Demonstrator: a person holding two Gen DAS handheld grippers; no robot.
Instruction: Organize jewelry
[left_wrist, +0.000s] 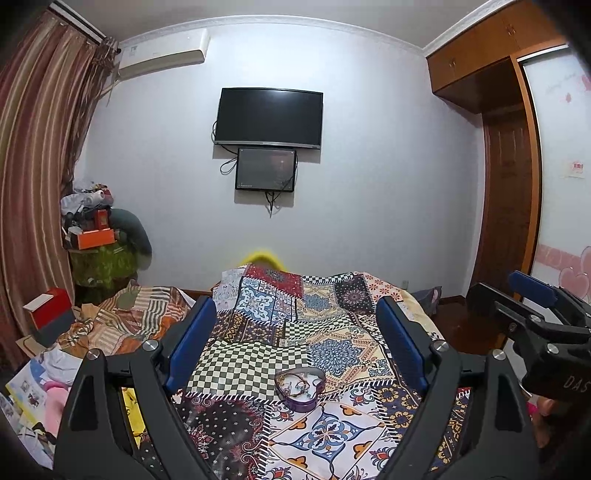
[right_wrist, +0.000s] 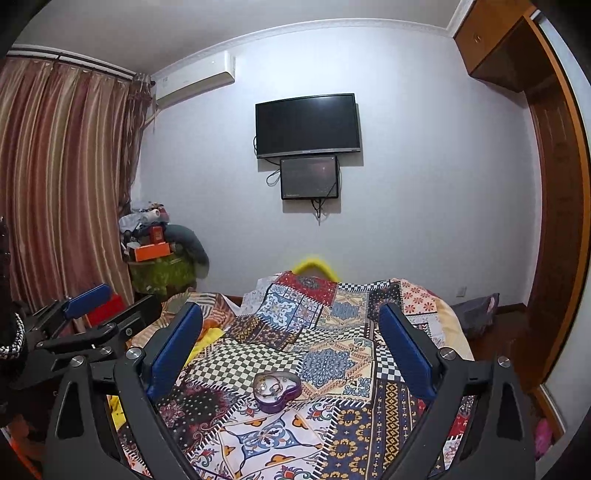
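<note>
A purple heart-shaped tin (left_wrist: 300, 387) lies open on a patchwork cloth (left_wrist: 325, 435), with several bracelets and small jewelry pieces (left_wrist: 295, 384) inside. My left gripper (left_wrist: 295, 328) is open and empty, raised above and behind the tin. In the right wrist view the tin (right_wrist: 277, 390) sits between the blue pads of my right gripper (right_wrist: 291, 332), which is open and empty, also held above it. My right gripper also shows at the right edge of the left wrist view (left_wrist: 535, 306), and my left gripper at the left of the right wrist view (right_wrist: 88, 314).
The cloth covers a bed with a striped blanket (left_wrist: 122, 321) on the left. A red box (left_wrist: 48, 314), papers and clothes (left_wrist: 33, 391) lie at the left. A cluttered stand (left_wrist: 99, 236), curtains (left_wrist: 33, 147), a wall TV (left_wrist: 269, 118) and a wardrobe (left_wrist: 509, 166) surround it.
</note>
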